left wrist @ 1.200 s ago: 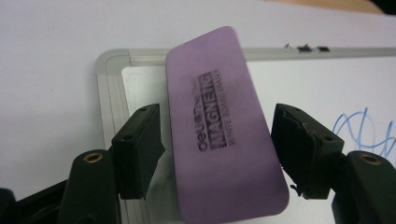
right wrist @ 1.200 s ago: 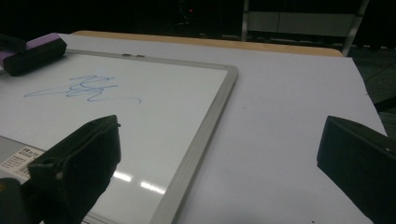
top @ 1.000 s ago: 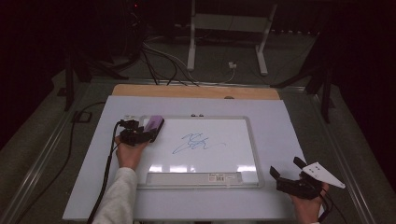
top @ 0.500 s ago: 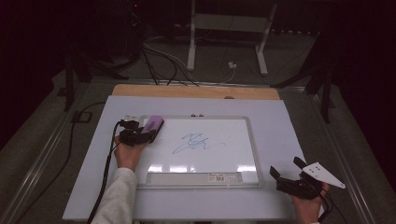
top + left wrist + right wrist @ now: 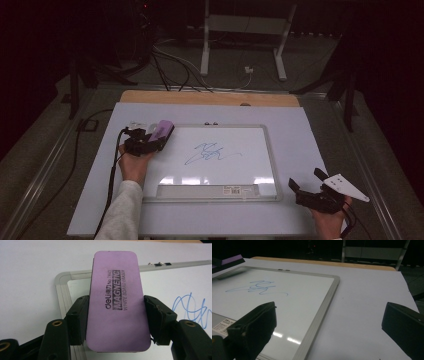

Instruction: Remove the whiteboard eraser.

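Purple eraser (image 5: 116, 302) clamped in your left gripper (image 5: 145, 145): press it flat, sweep right across the blue scribble (image 5: 212, 152); right gripper (image 5: 311, 186) idles wide.

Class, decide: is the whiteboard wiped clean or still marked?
Still marked: the blue scribble remains on the whiteboard, and the eraser sits at its corner.

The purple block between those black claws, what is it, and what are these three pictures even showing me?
A person sits at a table with a hand-held two-jaw gripper in each hand. The high view looks down from above; the other two pictures come from cameras riding on each gripper. The left gripper is clamped on a purple whiteboard eraser, over the top left corner of a whiteboard lying on the table. A blue scribble is on the board. The right gripper rests open and empty beside the board.
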### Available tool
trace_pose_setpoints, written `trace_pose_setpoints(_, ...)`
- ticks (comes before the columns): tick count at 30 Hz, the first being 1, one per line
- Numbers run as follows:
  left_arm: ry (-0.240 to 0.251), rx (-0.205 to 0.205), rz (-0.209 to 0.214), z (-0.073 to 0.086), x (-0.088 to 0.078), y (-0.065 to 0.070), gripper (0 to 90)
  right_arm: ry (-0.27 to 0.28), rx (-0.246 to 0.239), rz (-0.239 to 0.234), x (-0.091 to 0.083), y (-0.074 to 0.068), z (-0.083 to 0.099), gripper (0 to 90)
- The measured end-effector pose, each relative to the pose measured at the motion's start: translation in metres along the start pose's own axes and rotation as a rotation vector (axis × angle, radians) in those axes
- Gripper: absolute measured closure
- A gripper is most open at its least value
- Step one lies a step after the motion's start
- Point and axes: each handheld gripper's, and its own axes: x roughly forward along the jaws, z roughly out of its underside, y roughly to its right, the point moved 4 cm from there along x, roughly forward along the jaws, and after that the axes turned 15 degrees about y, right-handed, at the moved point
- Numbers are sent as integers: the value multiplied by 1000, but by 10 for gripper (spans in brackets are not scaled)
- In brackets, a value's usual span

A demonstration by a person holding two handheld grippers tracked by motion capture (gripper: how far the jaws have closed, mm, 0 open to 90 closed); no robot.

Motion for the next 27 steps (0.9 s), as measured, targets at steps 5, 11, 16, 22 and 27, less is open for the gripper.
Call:
trace_pose_setpoints(5, 19, 5, 11, -4, -6, 3, 418, 2, 0, 0, 0, 0, 0, 1)
trace_pose_setpoints(11, 30, 25, 23, -6, -11, 7, 418, 2, -1, 0, 0, -1, 0, 1)
trace_pose_setpoints(16, 33, 23, 30, -6, -11, 10, 418, 1, 0, 0, 0, 0, 0, 1)
trace_pose_setpoints(22, 32, 32, 38, -7, -11, 14, 418, 0, 0, 1, 0, 0, 0, 1)
trace_pose_setpoints(27, 42, 45, 48, -11, -13, 20, 418, 1, 0, 0, 0, 0, 0, 1)
